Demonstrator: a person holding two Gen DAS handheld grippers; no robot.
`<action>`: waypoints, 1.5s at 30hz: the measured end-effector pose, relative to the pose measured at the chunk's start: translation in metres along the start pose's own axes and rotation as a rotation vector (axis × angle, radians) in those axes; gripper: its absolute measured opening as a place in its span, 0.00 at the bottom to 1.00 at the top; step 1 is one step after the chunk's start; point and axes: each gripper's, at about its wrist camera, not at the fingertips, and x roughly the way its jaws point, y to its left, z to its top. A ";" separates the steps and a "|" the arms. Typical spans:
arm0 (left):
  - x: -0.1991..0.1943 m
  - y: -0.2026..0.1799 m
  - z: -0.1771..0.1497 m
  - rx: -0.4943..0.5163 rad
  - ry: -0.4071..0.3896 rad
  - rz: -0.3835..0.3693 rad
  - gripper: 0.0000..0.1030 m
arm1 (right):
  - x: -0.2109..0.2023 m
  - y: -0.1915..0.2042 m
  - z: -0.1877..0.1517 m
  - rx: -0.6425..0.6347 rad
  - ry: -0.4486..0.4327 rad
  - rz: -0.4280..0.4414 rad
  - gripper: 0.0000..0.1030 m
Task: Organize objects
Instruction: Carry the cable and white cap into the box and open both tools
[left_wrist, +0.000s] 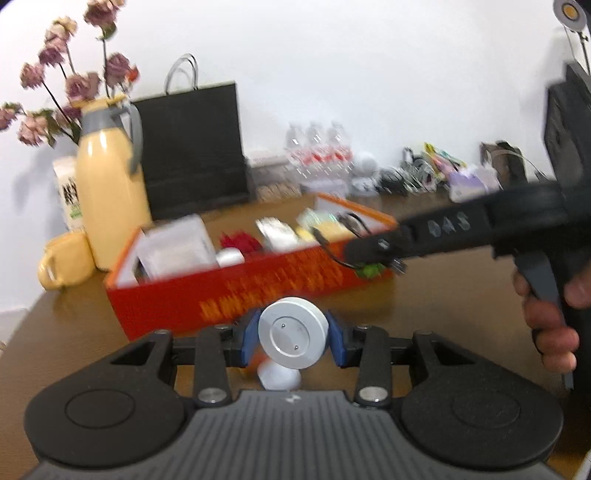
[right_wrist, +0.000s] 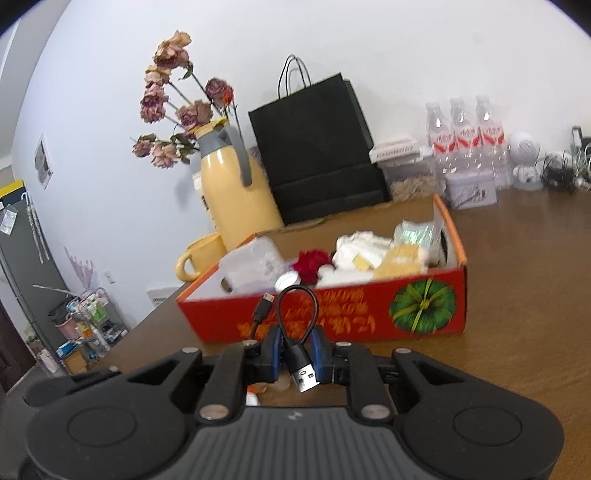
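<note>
A red and orange cardboard box (left_wrist: 280, 291) sits on the brown table and holds several small items: white packets, a red flower, a clear case. My left gripper (left_wrist: 293, 338) is shut on a round grey metal disc (left_wrist: 291, 332), held just in front of the box's near wall. In the left wrist view my right gripper (left_wrist: 373, 251) reaches in from the right over the box's right end. It is shut on a short black USB cable (right_wrist: 295, 332), whose loop stands up between the blue pads (right_wrist: 275, 350) in front of the box (right_wrist: 332, 314).
A yellow thermos jug (left_wrist: 110, 192) with dried roses and a yellow mug (left_wrist: 64, 264) stand left of the box. Behind it are a black paper bag (left_wrist: 195, 147), water bottles (left_wrist: 321, 151), a small tin (right_wrist: 471, 188) and tangled cables (left_wrist: 413, 177) along the wall. A person's hand (left_wrist: 550, 321) grips the right tool.
</note>
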 end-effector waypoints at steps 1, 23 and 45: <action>0.002 0.003 0.007 -0.003 -0.011 0.010 0.38 | 0.001 -0.001 0.004 -0.002 -0.010 -0.005 0.15; 0.154 0.044 0.091 -0.116 -0.061 0.168 0.38 | 0.122 -0.044 0.068 -0.136 -0.048 -0.217 0.16; 0.129 0.042 0.082 -0.159 -0.168 0.193 1.00 | 0.104 -0.035 0.061 -0.185 -0.094 -0.283 1.00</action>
